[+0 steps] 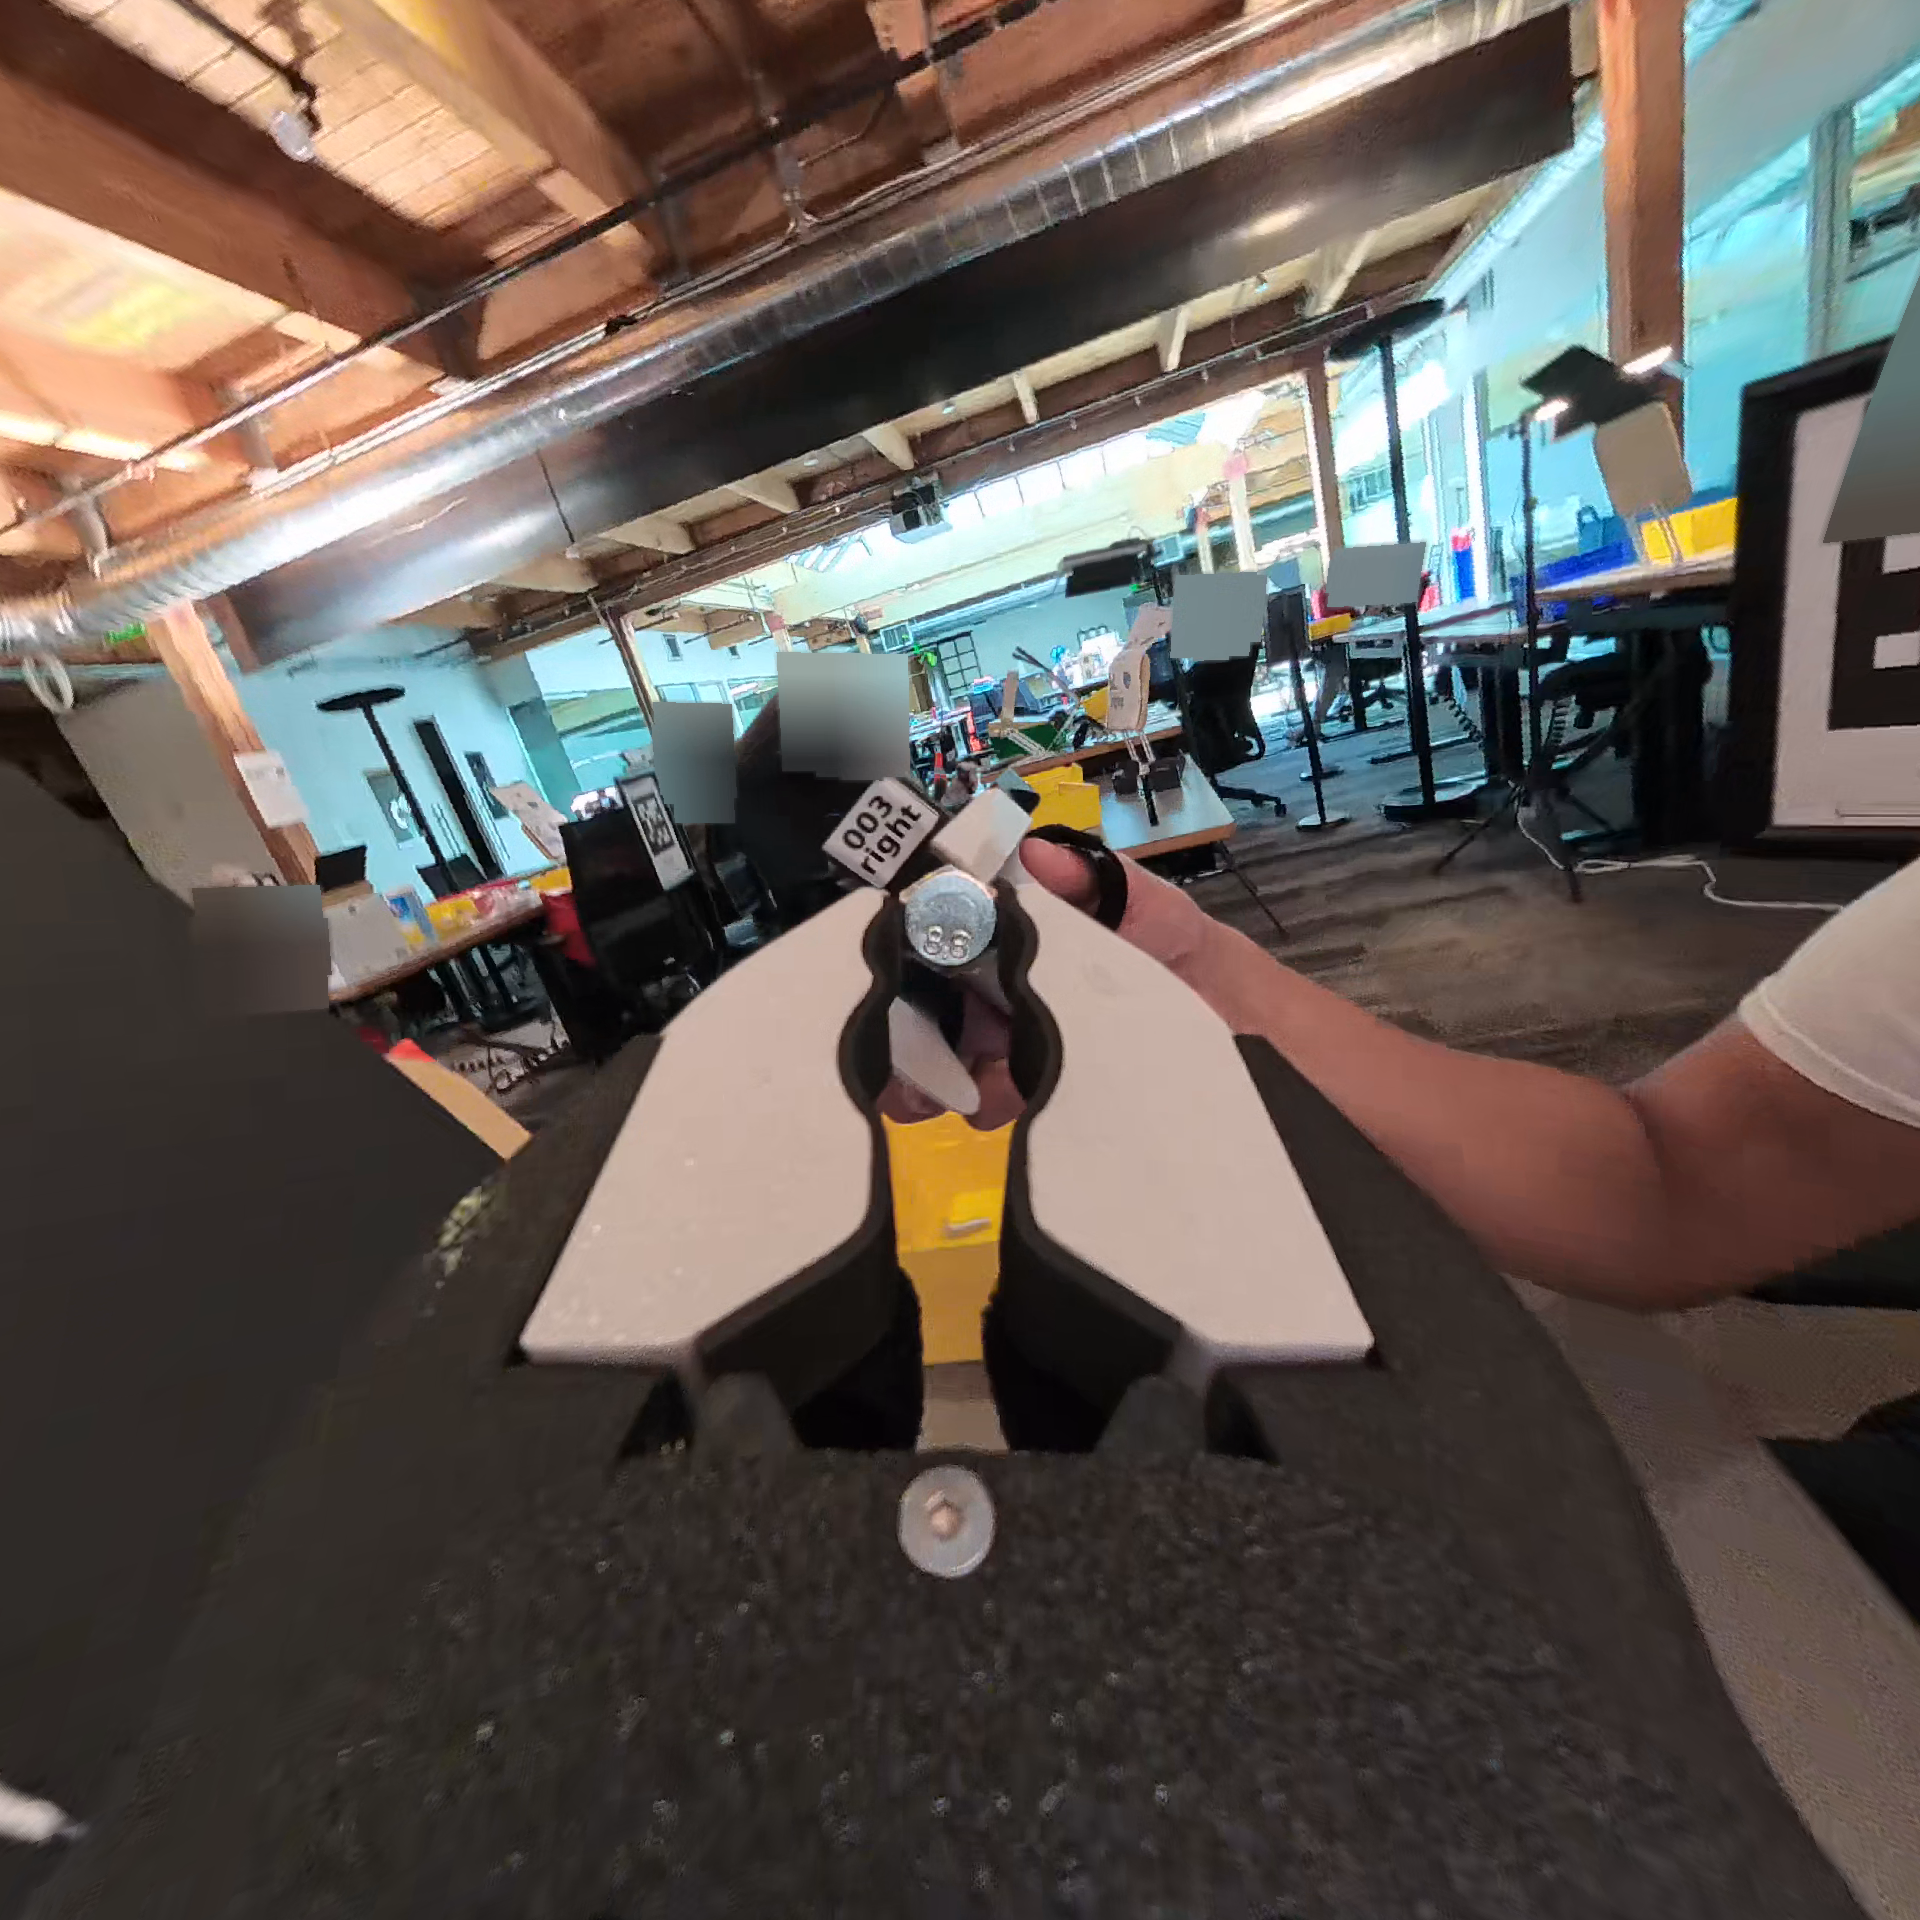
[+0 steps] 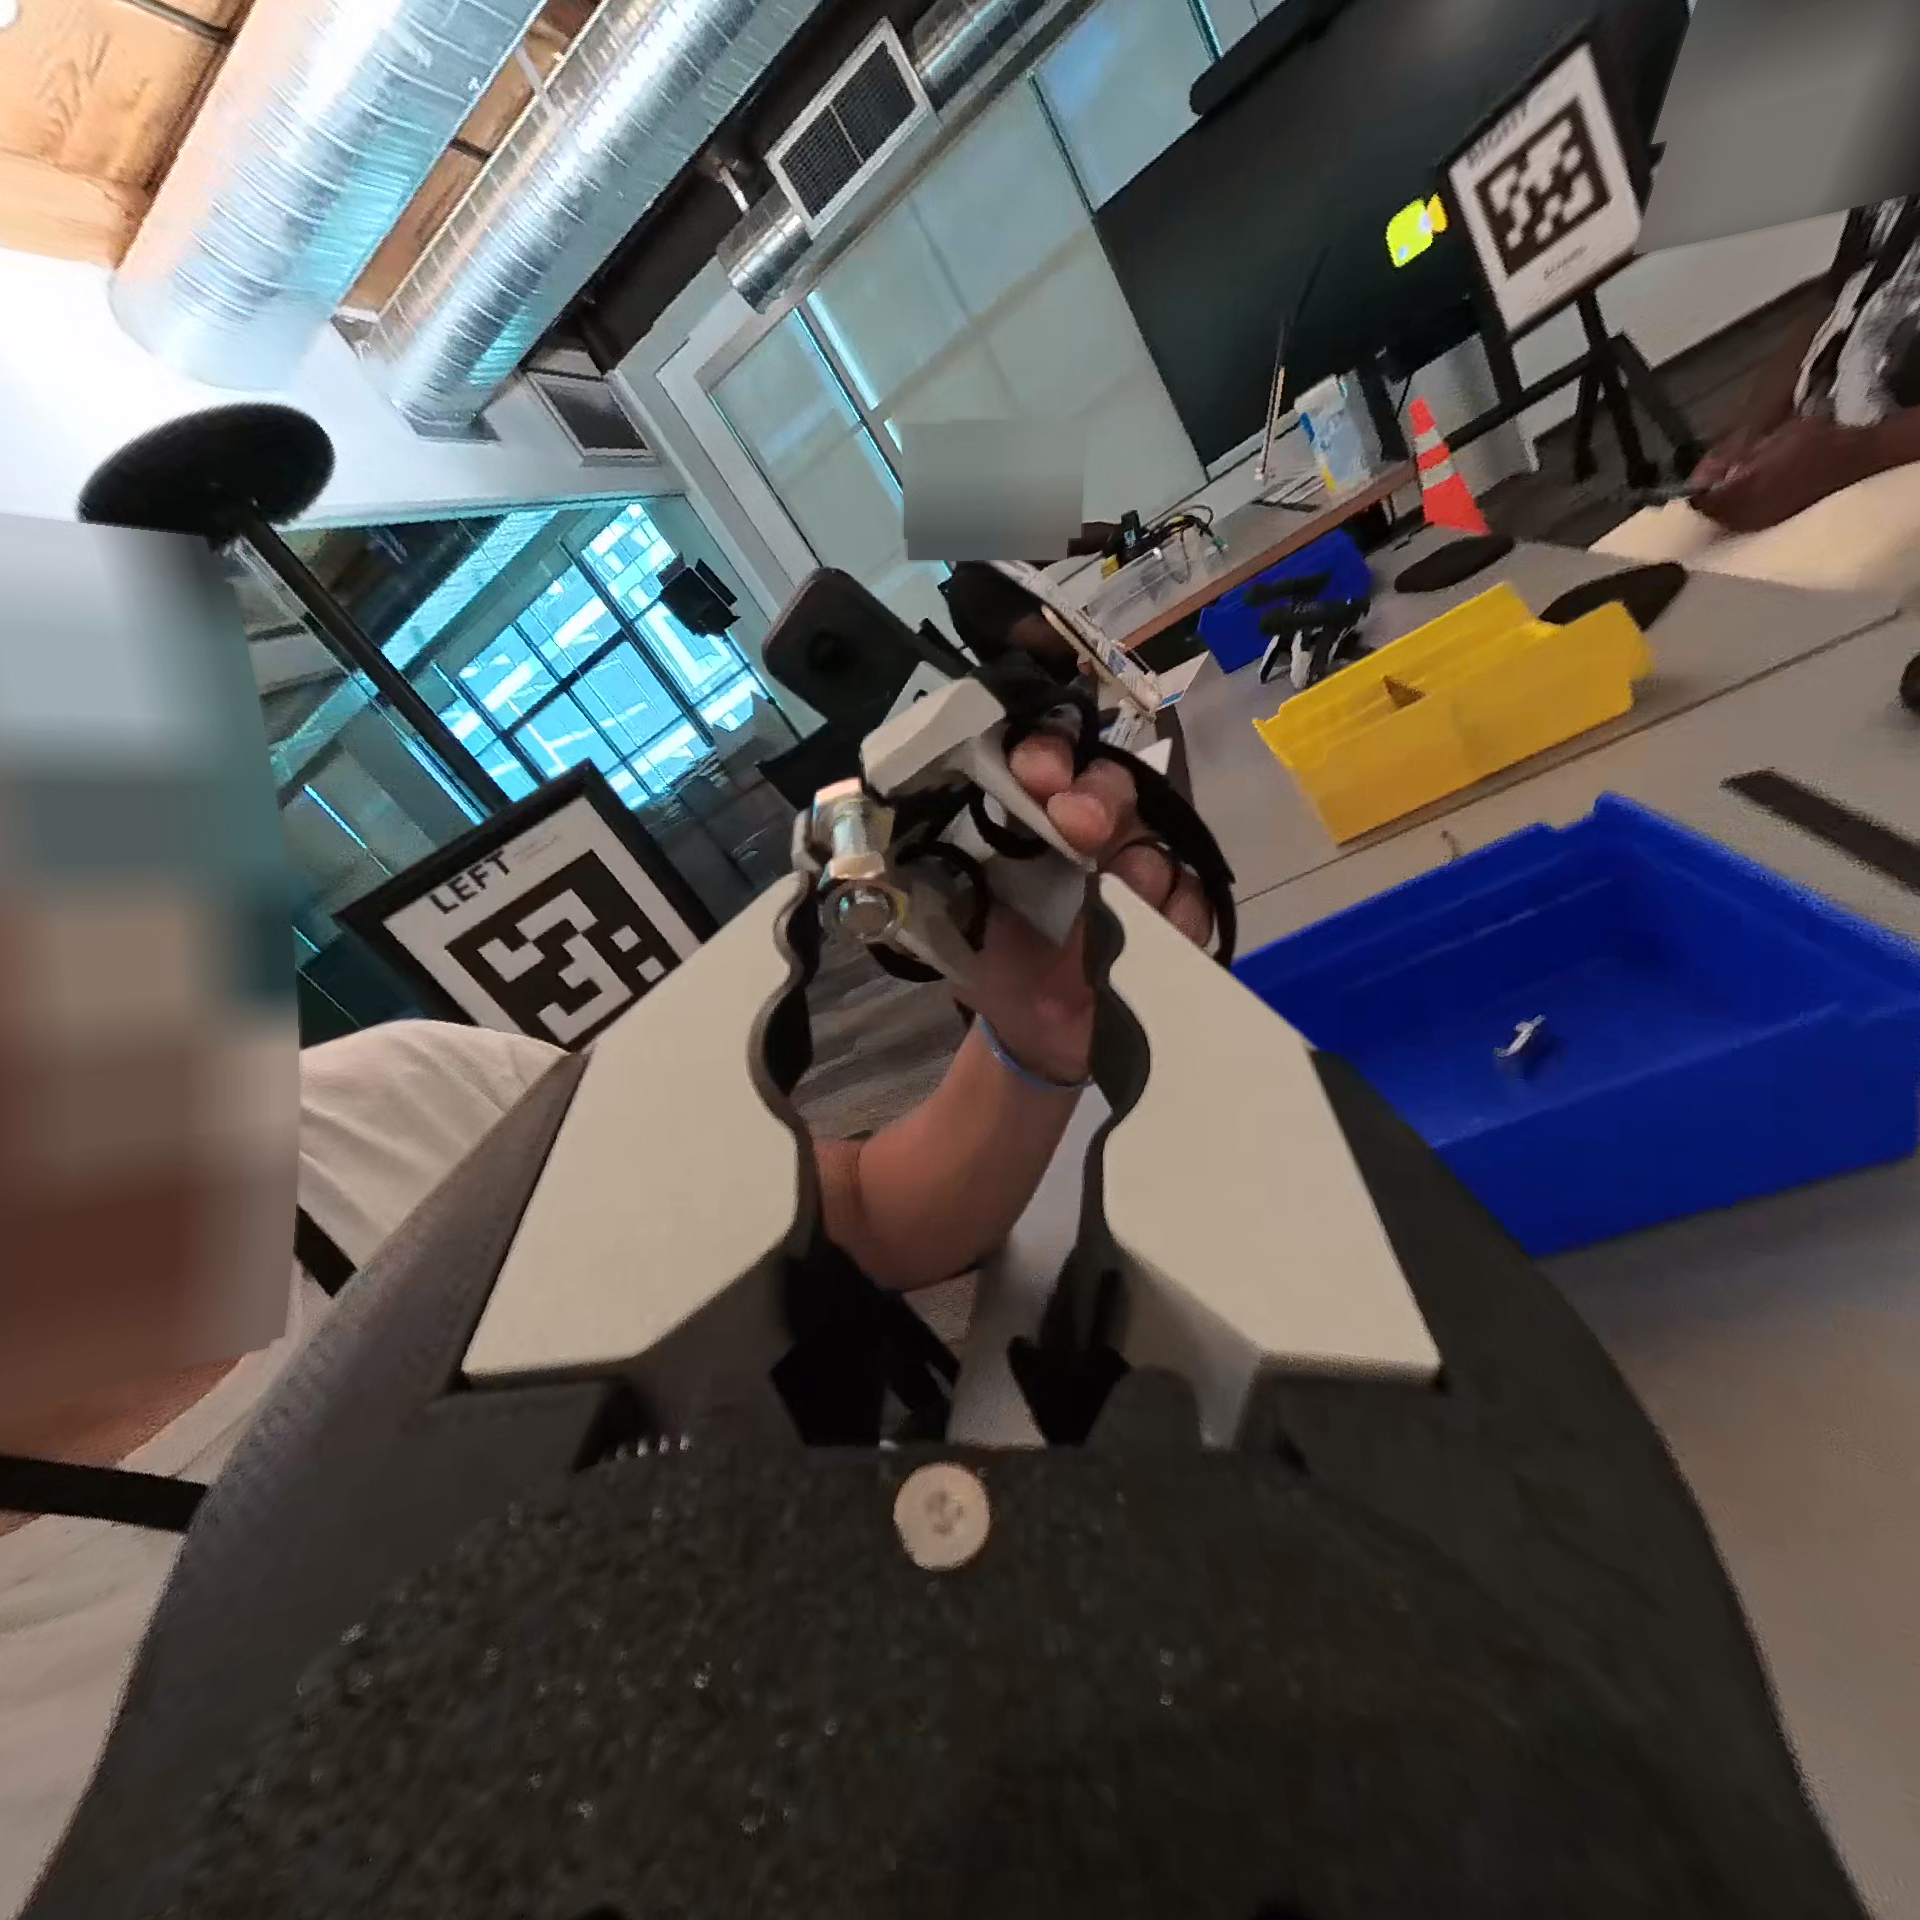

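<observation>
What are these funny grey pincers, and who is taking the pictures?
Each one is a claw that a person holds, one in each hand, with a camera fixed on it. One picture looks along the left claw, which is shut on a silver bolt. The other picture looks along the right claw, which is open and close to that bolt. On the grey table sit a blue bin and a yellow bin.
</observation>
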Tool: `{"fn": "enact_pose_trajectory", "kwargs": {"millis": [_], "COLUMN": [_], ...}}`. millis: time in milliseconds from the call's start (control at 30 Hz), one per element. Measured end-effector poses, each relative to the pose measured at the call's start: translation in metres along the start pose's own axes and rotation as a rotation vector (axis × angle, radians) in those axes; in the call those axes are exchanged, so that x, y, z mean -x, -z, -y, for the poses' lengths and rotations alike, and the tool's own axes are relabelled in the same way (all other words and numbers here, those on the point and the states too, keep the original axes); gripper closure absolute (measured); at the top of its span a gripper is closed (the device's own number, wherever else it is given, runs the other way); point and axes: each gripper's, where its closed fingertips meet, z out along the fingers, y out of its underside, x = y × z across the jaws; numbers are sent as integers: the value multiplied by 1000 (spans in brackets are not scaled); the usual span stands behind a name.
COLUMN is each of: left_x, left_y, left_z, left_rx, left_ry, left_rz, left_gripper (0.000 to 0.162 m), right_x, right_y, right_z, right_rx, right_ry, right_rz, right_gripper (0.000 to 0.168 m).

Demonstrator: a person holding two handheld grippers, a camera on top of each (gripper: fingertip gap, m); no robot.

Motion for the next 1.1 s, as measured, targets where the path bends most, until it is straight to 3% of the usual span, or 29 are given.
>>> {"fn": "enact_pose_trajectory", "kwargs": {"millis": [100, 267, 500, 533, 633, 733, 800, 867, 1000, 1100], "left_x": [25, 54, 72, 73, 76, 80, 80, 78, 67, 68], "left_y": [-5, -10, -20, -21, -23, -23, -23, -22, -25, -27], "left_z": [10, -10, -16, -18, -25, -27, -24, -20, -13, -15], "left_rx": [-97, -104, -112, -106, -81, -84, -109, -127, -133, -105], "left_ry": [-82, -123, 64, 76, 103, 173, 272, 368, 563, 673], "left_rz": [13, 26, 7, 7, 16, 9, -24, -71, -186, -175], "left_gripper": [145, 145, 138, 145, 144, 144, 144, 144, 145, 145], "right_x": [-6, -23, -41, -41, -39, -43, -40, -36, -23, -23], "right_y": [8, 27, 22, 20, 20, 21, 20, 19, 21, 25], "right_z": [22, 37, 45, 43, 42, 44, 45, 46, 41, 41], "right_rx": [-36, -130, -121, -114, -114, -125, -113, -87, -3, 124], "right_ry": [26, -34, -62, -54, -24, 68, 235, 541, 1401, 2052], "right_rz": [29, 113, 131, 123, 100, 9, -69, -230, -700, -1107], "right_gripper": [122, 133, 133, 133, 151, 152, 152, 152, 152, 152]}}
